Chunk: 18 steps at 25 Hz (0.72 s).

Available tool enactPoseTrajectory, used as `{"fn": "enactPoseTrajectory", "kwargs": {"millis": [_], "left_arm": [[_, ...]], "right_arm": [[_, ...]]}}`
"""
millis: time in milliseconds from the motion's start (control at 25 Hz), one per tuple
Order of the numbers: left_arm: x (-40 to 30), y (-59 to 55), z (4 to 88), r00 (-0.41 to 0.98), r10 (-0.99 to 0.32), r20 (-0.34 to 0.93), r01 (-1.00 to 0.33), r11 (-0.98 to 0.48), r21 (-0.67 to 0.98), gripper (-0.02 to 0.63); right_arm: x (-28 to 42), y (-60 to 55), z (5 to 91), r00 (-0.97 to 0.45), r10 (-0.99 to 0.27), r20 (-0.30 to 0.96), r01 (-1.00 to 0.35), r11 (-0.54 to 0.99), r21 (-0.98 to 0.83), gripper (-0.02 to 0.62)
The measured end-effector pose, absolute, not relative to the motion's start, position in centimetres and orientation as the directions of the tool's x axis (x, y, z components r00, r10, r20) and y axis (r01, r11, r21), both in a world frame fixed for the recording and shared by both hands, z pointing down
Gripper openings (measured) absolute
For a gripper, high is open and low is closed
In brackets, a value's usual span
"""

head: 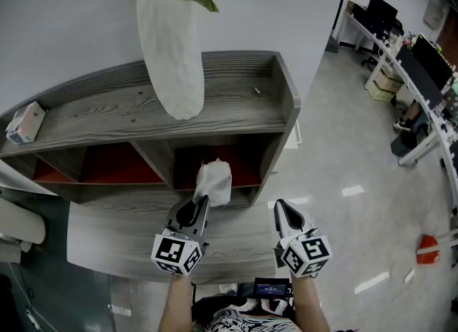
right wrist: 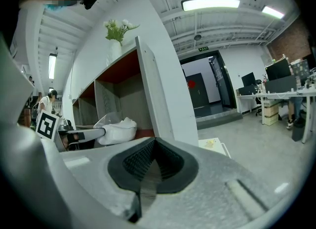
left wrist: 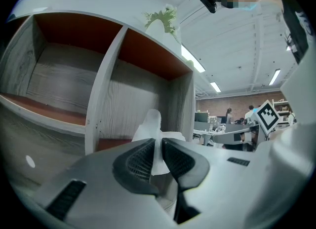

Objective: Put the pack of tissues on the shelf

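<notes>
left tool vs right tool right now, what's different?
Load: the left tool is shut on a thin edge of the pack of tissues; the right tool is shut with nothing between its jaws.
Aim: the left tool points into the lower right compartment of the shelf; the right tool points past the shelf's right end.
Shared: both are held side by side, pointing forward.
</notes>
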<state>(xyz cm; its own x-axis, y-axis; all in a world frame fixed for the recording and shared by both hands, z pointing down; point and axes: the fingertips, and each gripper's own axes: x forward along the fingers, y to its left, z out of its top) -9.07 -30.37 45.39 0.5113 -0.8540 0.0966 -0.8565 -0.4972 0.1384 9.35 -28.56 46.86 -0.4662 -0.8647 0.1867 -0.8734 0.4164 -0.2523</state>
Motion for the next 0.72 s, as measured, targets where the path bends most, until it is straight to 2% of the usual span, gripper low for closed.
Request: {"fn": "enactPoseTrajectory", "kwargs": {"millis": [440,720], "left_arm": [[-9.1,-32.4,45.7,0.464,-0.879,0.109,-0.883,-0.448,0.140,0.044],[-9.4,-34.1,45.7,0.407,-0.905,0.123,-0.912,-0.394,0.116,0.048]], "right_arm": [[8.4,-31.1,46.5,-0.530,-0.834,0.152,-0.836,0.484,-0.259,0.002],[9.0,-32.0,47.3,-0.519,-0.837,0.174,-0.841,0.464,-0.279,0.002]]}}
